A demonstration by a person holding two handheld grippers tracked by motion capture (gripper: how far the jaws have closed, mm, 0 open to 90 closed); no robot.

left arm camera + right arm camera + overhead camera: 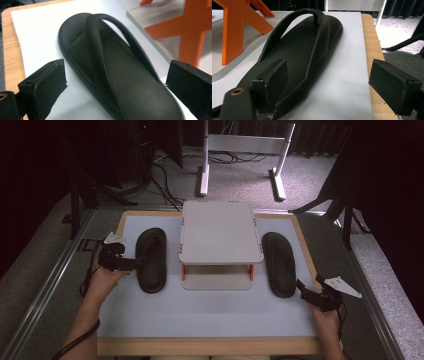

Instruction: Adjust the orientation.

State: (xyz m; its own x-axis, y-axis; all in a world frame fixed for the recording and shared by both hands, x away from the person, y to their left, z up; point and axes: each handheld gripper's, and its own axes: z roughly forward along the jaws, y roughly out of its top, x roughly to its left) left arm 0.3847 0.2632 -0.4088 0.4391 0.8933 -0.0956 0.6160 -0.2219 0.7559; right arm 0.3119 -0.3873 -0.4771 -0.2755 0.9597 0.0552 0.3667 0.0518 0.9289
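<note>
Left black rubber flip-flop sandal: flat on the white-topped desk, left of the grey two-tier stand with orange legs; no brand or lettering legible. Left gripper at its outer edge, its fingers spread wide to either side of the heel (contact cannot be judged). Right black rubber flip-flop sandal: flat, right of the stand. Right gripper near its heel, fingers open, one over the heel's edge.

The high view looks down and forward over the table. Each gripper view sits low and close, facing one sandal seen above too.
</note>
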